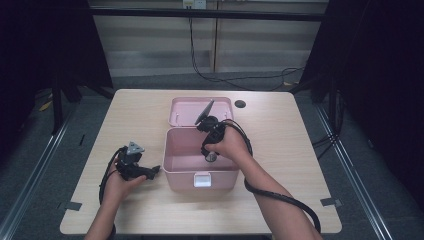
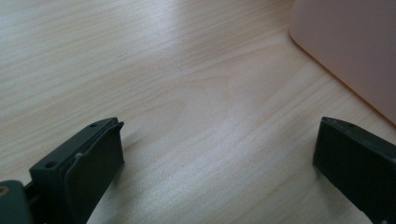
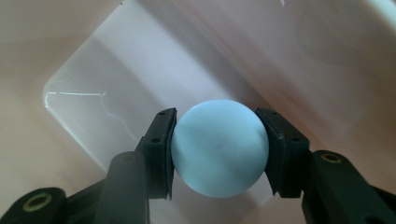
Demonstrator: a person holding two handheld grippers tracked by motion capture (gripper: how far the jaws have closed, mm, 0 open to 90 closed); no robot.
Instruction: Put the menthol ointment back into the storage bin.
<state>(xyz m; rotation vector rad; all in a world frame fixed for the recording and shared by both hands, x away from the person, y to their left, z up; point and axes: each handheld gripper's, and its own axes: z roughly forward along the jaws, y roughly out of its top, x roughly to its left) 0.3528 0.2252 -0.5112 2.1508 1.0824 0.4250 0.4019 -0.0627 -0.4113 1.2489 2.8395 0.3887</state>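
Forearms enter the high view from its bottom edge, and nearest of all sits the left gripper, resting low on the wooden table just left of the pink box; its jaws stand spread wide with only bare wood grain between them, which reads as a hand parked out of the way and ready to steady the box if needed. In the left gripper view a pink wall of that box cuts across the upper right corner, apart from the jaw tips. Farther in, the right gripper points down into the open box and pinches a pale blue ball, one black pad pressed on each side at its widest part, a grip that keeps a round thing from rolling out. The ball hangs above the box's pale floor, low inside the walls, so the judgement is that it is being set down in or lifted from the box; which of the two cannot be told. Beyond the hand, the lid lies folded back flat on the table, leaving the mouth free. From above, the right hand and its cable cover the ball almost wholly, and the rest of the box floor beneath them stays hidden.
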